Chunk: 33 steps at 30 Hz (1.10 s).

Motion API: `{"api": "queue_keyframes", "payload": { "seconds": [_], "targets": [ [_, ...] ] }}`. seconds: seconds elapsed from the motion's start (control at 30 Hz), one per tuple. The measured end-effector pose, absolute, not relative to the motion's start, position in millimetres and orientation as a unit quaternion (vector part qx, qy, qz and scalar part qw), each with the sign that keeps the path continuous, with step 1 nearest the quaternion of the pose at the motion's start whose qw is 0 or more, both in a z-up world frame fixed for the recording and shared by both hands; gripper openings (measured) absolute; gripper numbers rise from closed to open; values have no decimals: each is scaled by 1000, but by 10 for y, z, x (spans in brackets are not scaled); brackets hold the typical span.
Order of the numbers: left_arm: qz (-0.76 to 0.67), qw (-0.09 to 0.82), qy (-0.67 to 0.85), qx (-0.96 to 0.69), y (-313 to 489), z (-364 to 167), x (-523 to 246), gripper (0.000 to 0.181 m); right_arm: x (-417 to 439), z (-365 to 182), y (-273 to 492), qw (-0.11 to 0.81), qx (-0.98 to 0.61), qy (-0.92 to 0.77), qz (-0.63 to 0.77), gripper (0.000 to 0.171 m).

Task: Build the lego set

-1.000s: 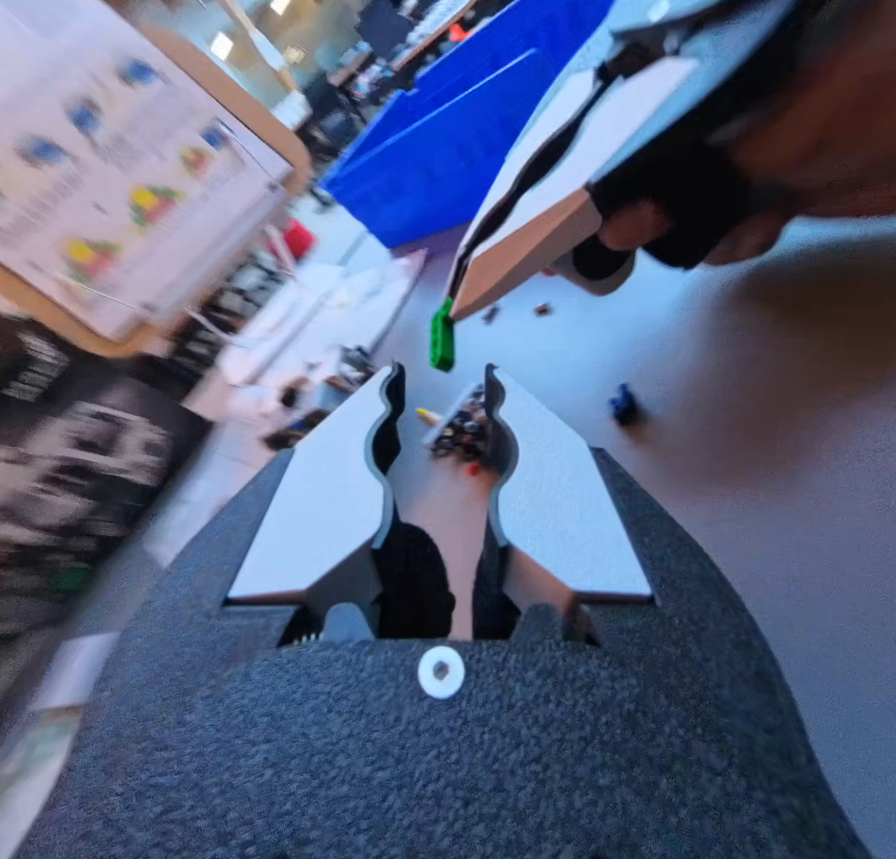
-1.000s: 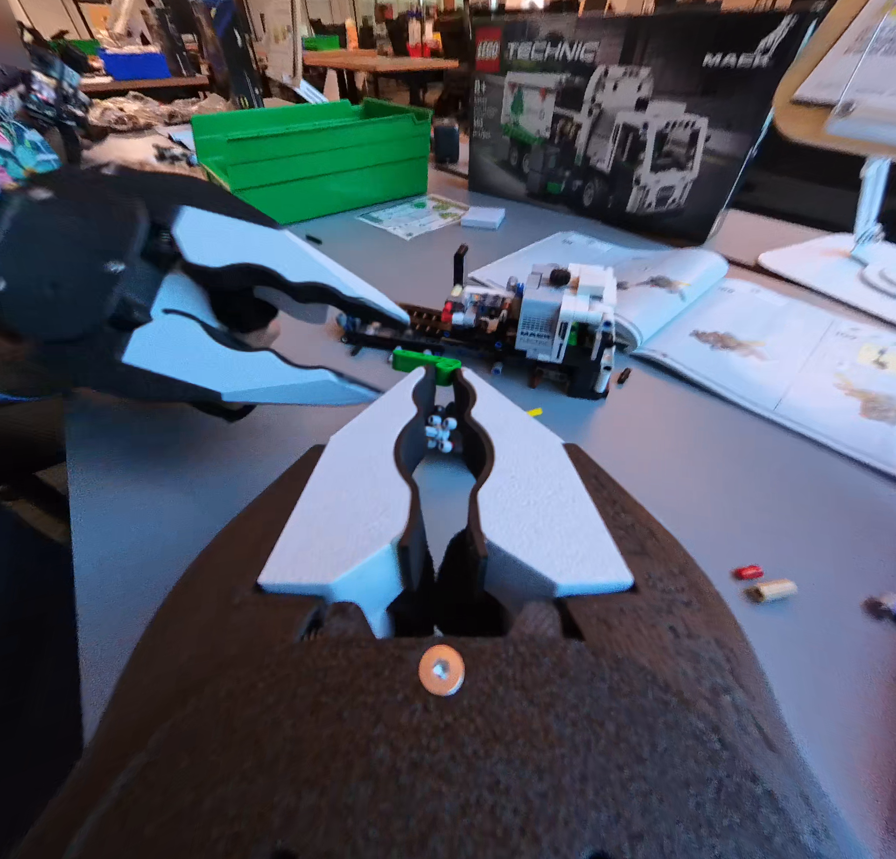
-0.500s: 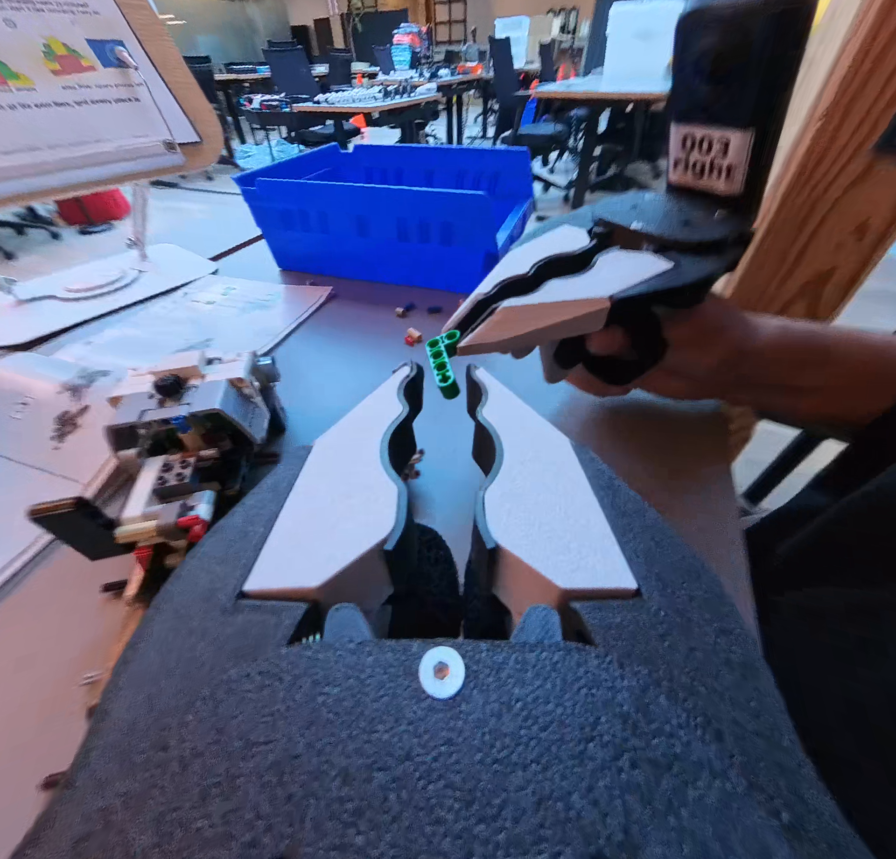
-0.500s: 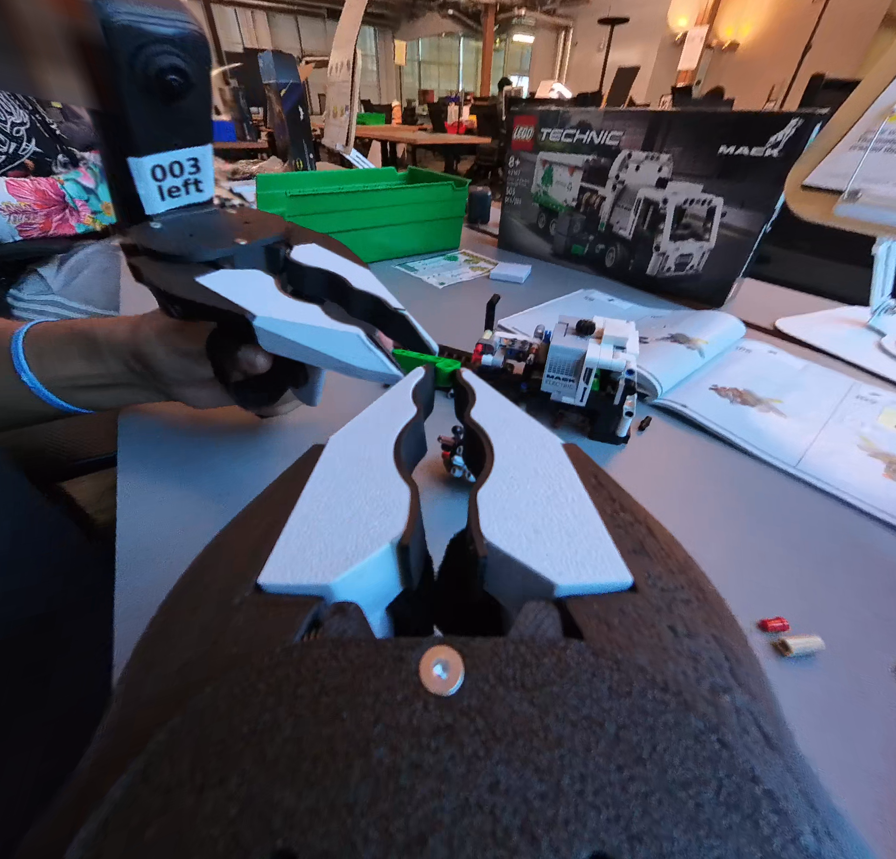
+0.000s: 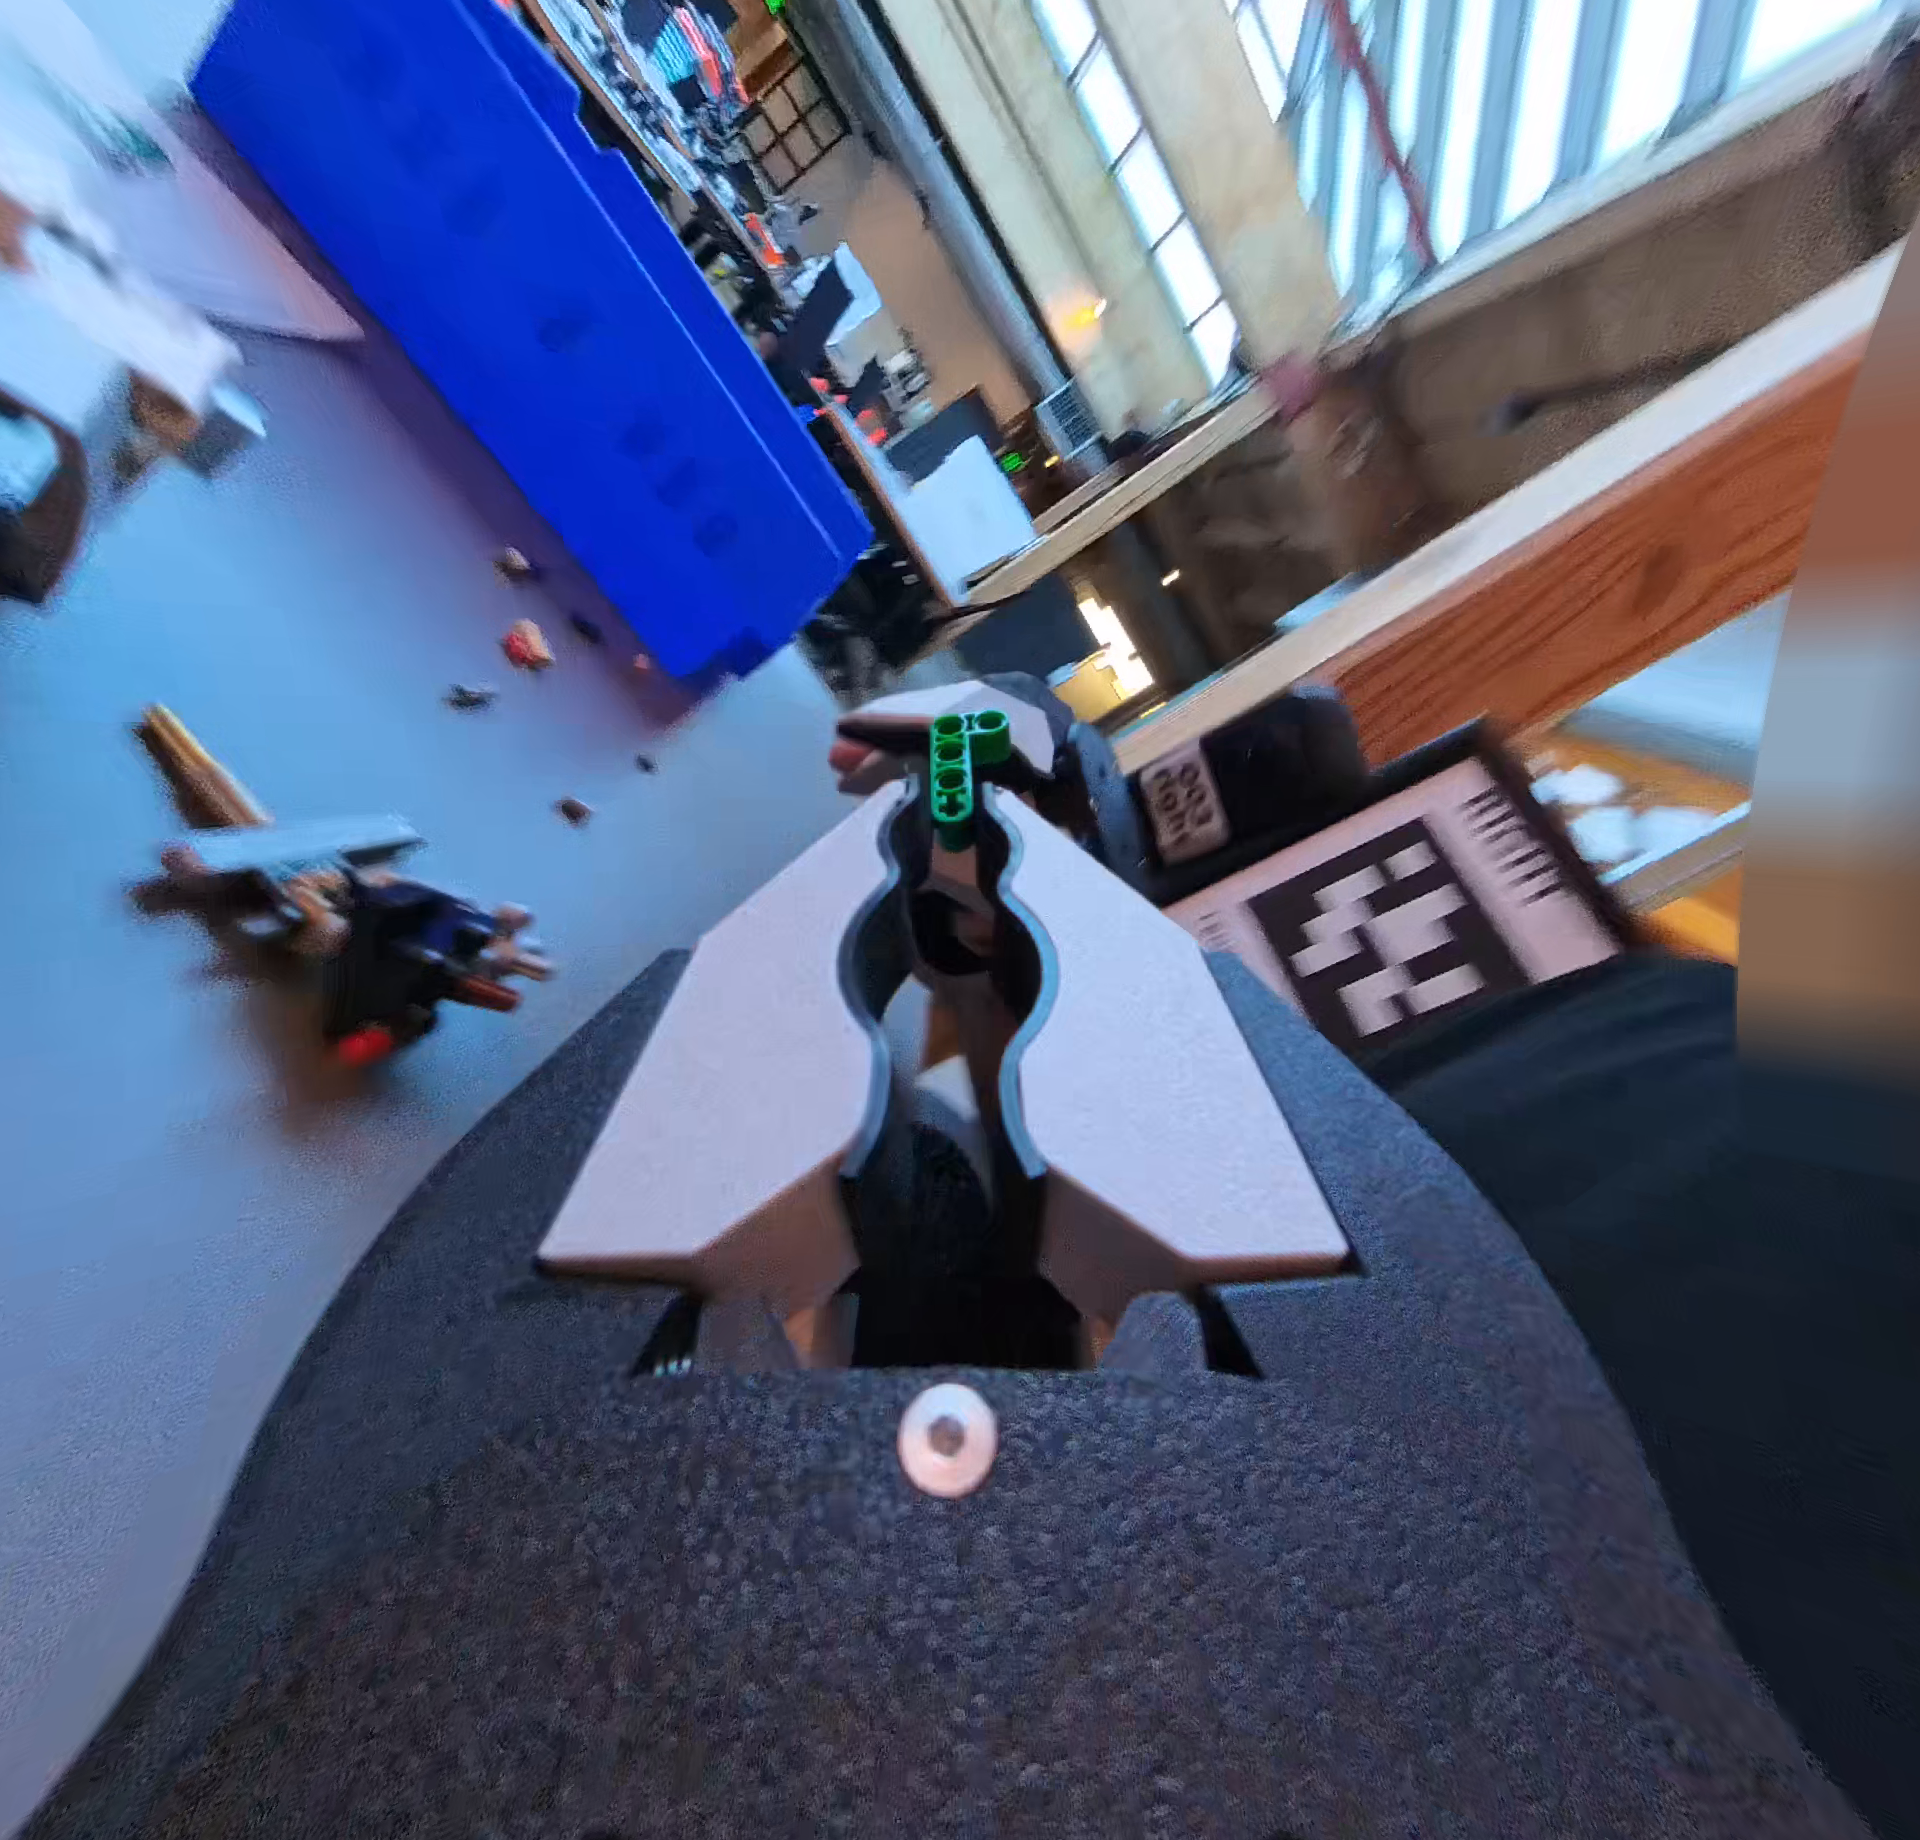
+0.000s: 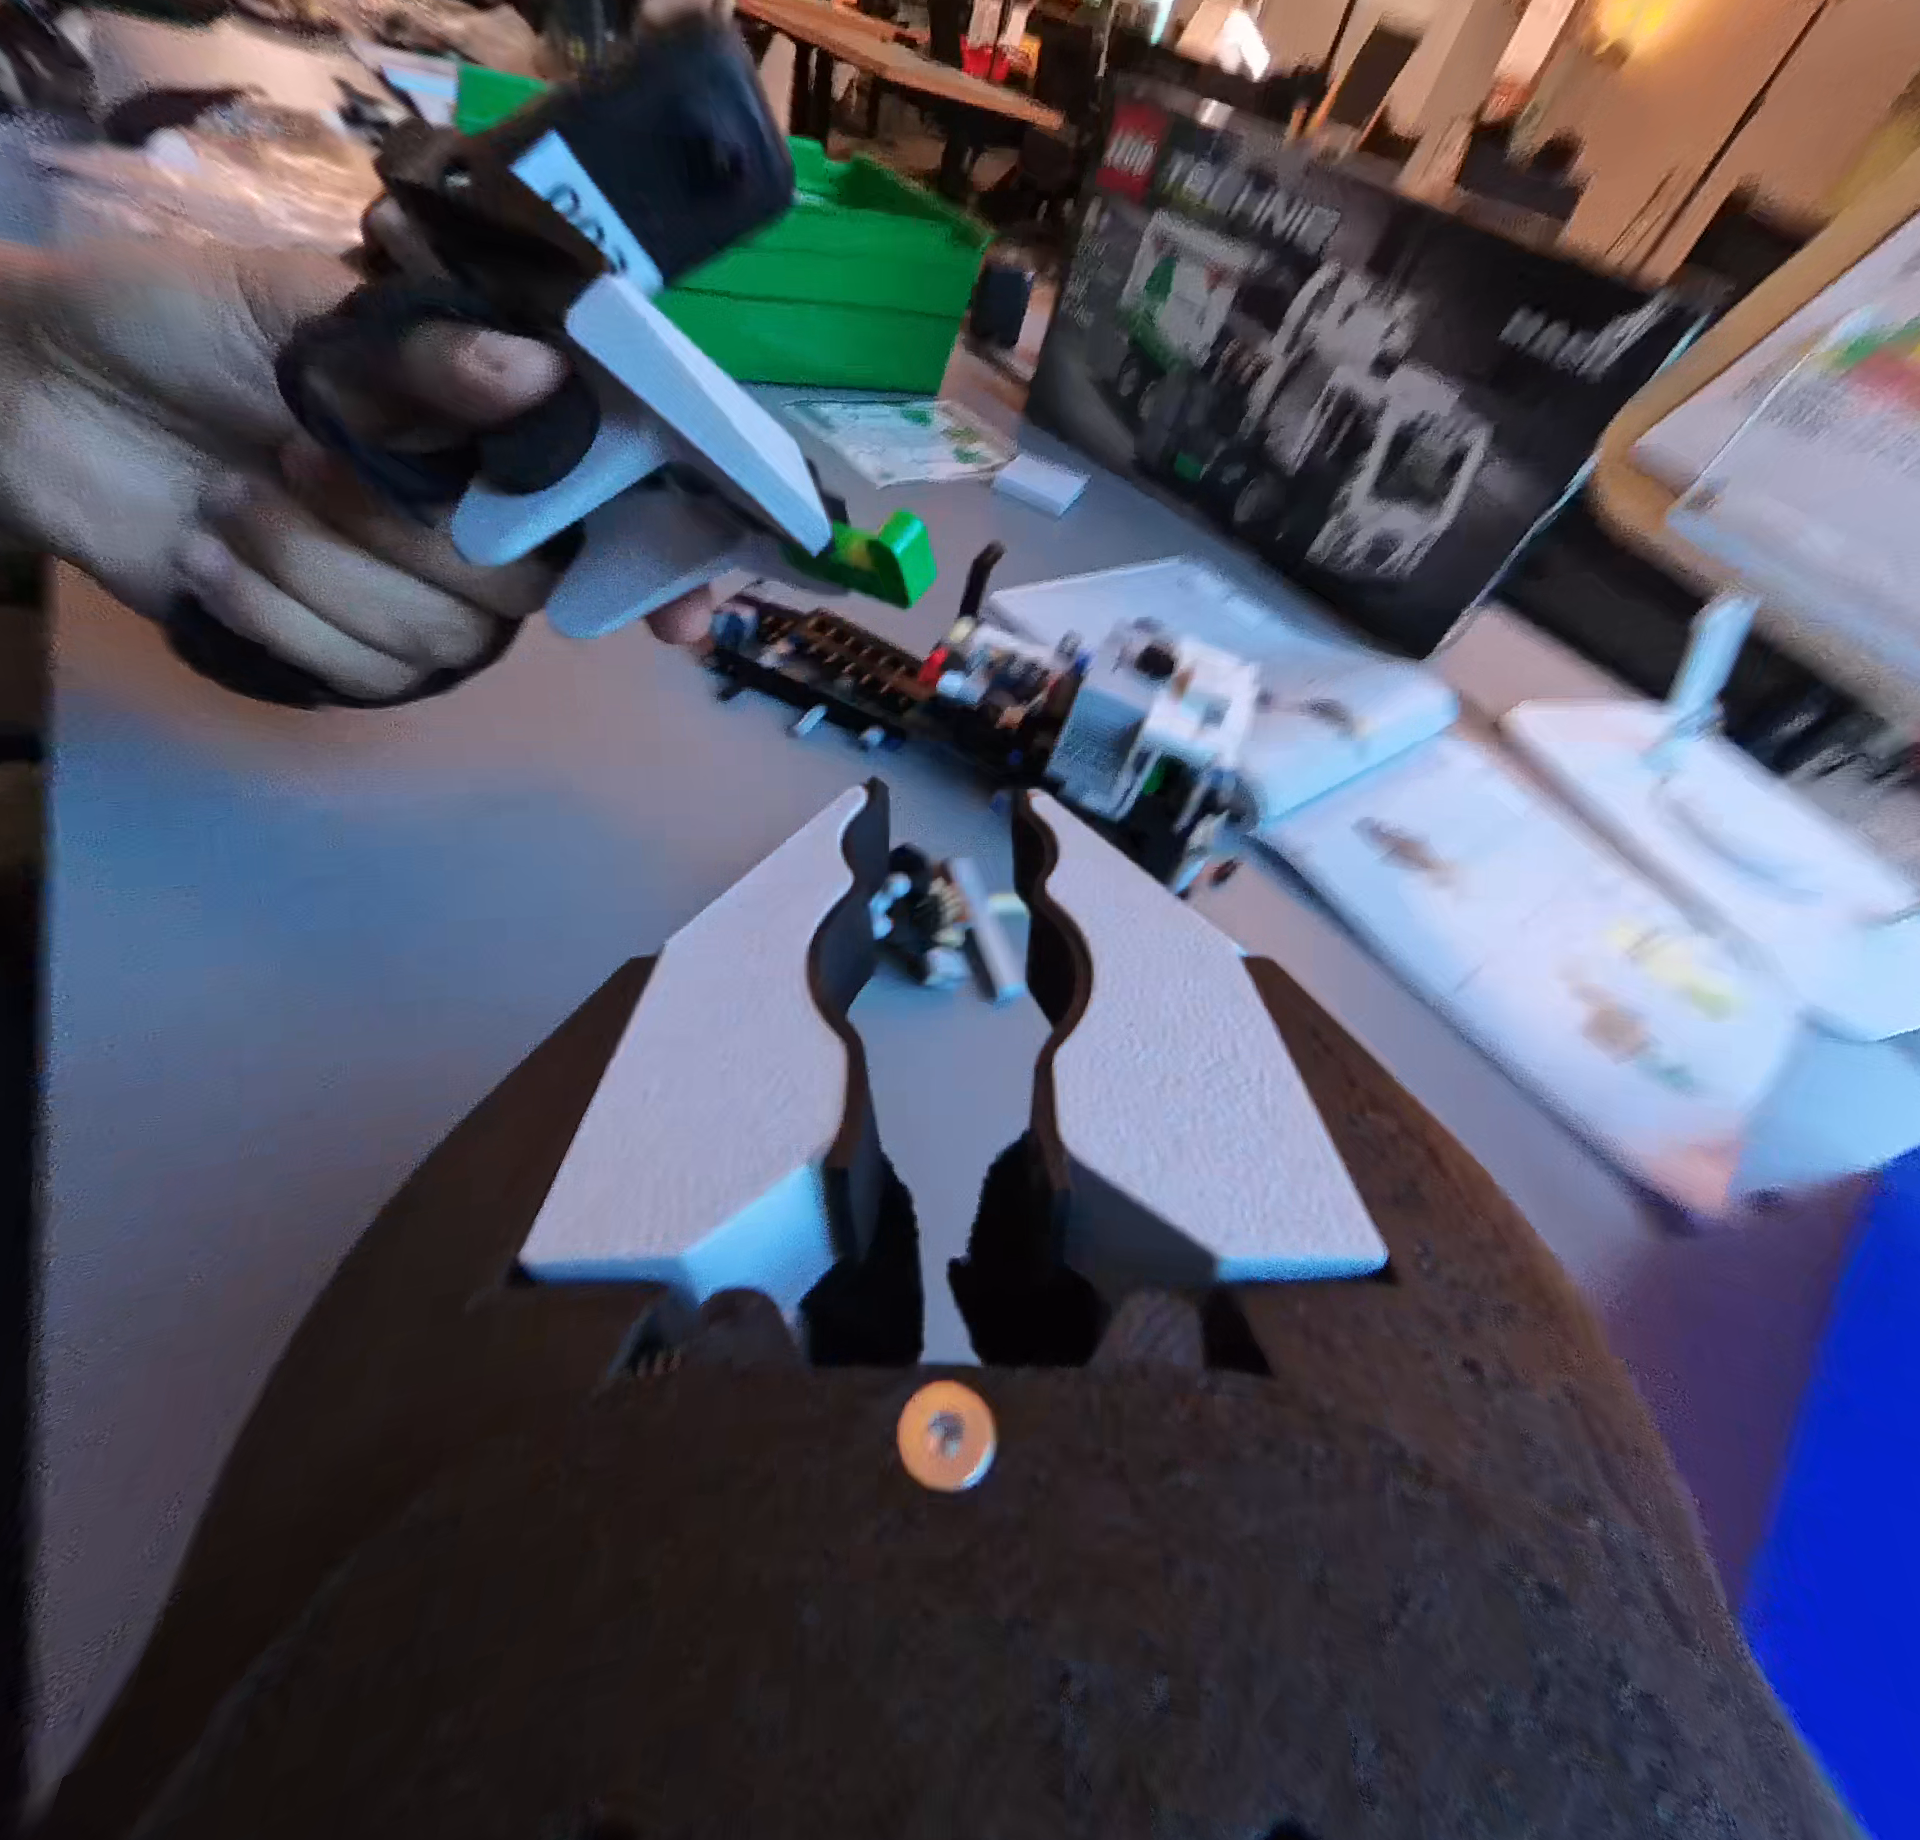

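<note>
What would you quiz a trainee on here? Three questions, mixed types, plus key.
1. True or false: the left gripper is shut on the green L-shaped plastic beam.
2. Where is the part-built white and black toy truck model? A: standing on the grey table. B: clamped in the left gripper. C: clamped in the right gripper.
3. Fill in: the right gripper's jaws stand ____, with nothing between them.

Key: 1 true; 2 A; 3 open.

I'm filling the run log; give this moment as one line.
left gripper: jaws shut on green L-shaped beam | right gripper: jaws open, empty | truck model: on table
</note>
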<state>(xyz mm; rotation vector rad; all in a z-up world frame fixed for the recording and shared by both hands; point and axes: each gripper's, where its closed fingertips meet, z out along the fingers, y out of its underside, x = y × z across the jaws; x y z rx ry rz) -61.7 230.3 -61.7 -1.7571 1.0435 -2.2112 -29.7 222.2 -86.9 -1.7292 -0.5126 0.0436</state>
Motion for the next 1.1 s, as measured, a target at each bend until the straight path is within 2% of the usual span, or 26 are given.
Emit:
{"api": "queue_keyframes", "payload": {
  "seconds": [0.13, 0.27, 0.53, 0.6, 0.67, 0.73, 0.77, 0.87, 1.0, 1.1],
  "targets": [
    [-779, -59, 238, -577, 2264, -483, -637, 4, -406, -507, 2243, 651, -691, -300, -91, 21],
    [-797, -149, 176, -558, 2172, -430, -644, 5, -574, -378, 2222, 677, -663, -318, -33, 23],
    [-790, -194, 209, -542, 1994, -483, -717, 5, -668, -418, 2085, 669, -656, -303, 176, 17],
    [-790, -203, 213, -538, 1954, -483, -722, 5, -700, -423, 2063, 664, -651, -291, 227, 9],
    [-787, -192, 220, -543, 1954, -515, -710, 6, -679, -472, 2074, 646, -660, -271, 270, 9],
    [-783, -121, 265, -550, 1994, -564, -689, 8, -645, -537, 2118, 620, -681, -231, 314, 8],
    [-773, -56, 305, -554, 2033, -598, -677, 10, -612, -573, 2154, 609, -691, -203, 333, 8],
    [-693, 178, 458, -528, 2157, -659, -691, 39, -509, -635, 2219, 569, -702, -106, 415, 8],
    [-458, 431, 665, -402, 2201, -828, -702, 33, -546, -805, 2215, 467, -716, -16, 518, 8],
    [-346, 507, 730, -301, 2134, -903, -675, 23, -595, -851, 2200, 427, -705, 19, 566, 8]
  ]
}}
